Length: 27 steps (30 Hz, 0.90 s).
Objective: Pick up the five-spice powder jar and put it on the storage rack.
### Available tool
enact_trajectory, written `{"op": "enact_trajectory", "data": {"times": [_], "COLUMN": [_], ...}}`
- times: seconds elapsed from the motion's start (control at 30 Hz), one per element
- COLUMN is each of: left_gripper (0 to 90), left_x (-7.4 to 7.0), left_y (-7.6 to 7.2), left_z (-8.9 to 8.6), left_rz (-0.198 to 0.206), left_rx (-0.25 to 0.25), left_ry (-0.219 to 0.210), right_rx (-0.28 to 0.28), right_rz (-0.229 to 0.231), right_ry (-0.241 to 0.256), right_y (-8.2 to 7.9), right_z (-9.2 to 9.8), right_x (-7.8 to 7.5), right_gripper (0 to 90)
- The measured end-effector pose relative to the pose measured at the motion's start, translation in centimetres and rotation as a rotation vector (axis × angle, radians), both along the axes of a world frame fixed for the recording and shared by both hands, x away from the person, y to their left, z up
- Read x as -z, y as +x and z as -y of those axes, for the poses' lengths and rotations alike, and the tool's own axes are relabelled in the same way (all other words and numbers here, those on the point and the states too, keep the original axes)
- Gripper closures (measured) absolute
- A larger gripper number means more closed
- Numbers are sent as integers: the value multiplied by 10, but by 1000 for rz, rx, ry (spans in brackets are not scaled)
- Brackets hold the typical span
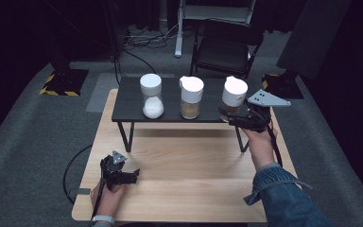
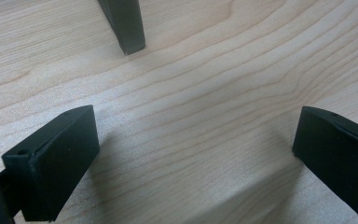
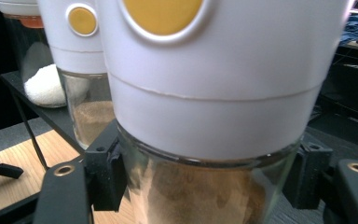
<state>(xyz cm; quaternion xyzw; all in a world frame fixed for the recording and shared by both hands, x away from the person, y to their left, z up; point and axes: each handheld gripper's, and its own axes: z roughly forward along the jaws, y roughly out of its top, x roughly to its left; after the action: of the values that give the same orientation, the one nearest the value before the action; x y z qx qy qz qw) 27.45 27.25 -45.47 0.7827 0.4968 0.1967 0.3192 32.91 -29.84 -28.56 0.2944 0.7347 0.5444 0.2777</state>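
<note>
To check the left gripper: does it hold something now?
No, the left gripper has its jaws wide apart over the bare wooden table.

We see a brightly lit wooden table (image 1: 189,189) amid dark surroundings, soft shadows, and blurred close-up jar lids (image 3: 223,70).

The right jar (image 3: 205,140) is clear glass with brown powder and a white lid (image 3: 214,79) bearing a yellow oval. The middle jar (image 1: 191,97) matches it: white lid, yellow spot, tan powder. The left jar (image 1: 151,96) holds white grains under a white cap. The shelf (image 1: 127,101) is black, on a table (image 1: 189,170) of pale, lined wood. Both grippers (image 1: 230,117) (image 1: 136,175) are black; the sleeve (image 1: 283,194) is blue denim.
</note>
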Motion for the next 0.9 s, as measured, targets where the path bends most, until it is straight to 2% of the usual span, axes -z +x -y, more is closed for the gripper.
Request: {"op": "enact_trajectory", "data": {"times": [0.33,0.5,0.9], "left_gripper": [1,1,1], "left_x": [0,0,0], "left_y": [-1,-1,-1], "left_z": [1,1,1], "left_rz": [0,0,0], "left_rx": [-7,-11,-12], "left_ry": [0,0,0], "right_rx": [-6,-7,6], "right_rz": [14,16,2], "right_ry": [28,21,33], "right_y": [17,24,33], "right_z": [-5,-8,-4], "right_x": [11,15,25], "right_gripper": [302,302,301]}}
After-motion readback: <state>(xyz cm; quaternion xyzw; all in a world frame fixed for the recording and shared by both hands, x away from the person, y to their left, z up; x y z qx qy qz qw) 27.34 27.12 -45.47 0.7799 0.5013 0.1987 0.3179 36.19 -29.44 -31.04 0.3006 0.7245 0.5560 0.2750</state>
